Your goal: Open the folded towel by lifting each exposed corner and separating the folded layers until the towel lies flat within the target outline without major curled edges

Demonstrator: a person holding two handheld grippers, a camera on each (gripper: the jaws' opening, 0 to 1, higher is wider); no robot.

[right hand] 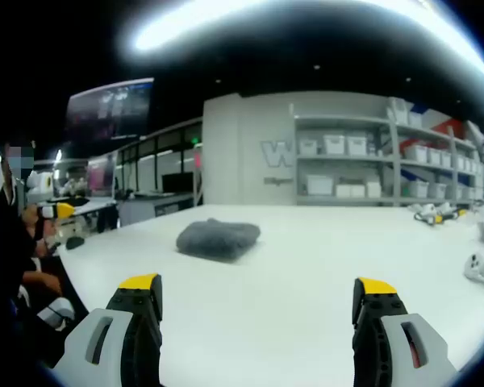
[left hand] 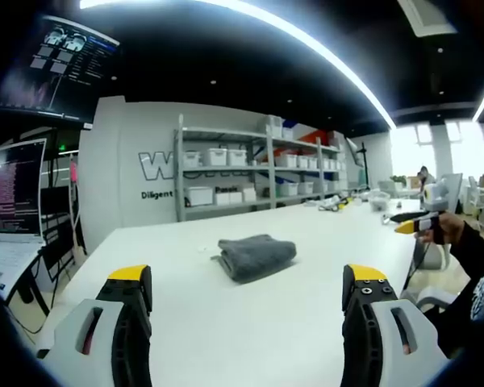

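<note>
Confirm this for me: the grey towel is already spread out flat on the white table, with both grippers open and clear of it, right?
Not quite: the grey towel is a folded bundle, not spread flat, as the left gripper view shows. It does lie on the white table, with both grippers open and clear.

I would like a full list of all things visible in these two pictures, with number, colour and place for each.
towel: one, grey, folded, on the table centre
table: one, white, long
shelf: one, grey metal, against the back wall
boxes: several, white, on the shelf
monitor: one, dark screen with text, left of the table
overhead screen: one, dark, upper left
left gripper: one, grey with yellow tips, fingers apart, above the table
right gripper: one, grey with yellow tips, fingers apart, above the table
</note>
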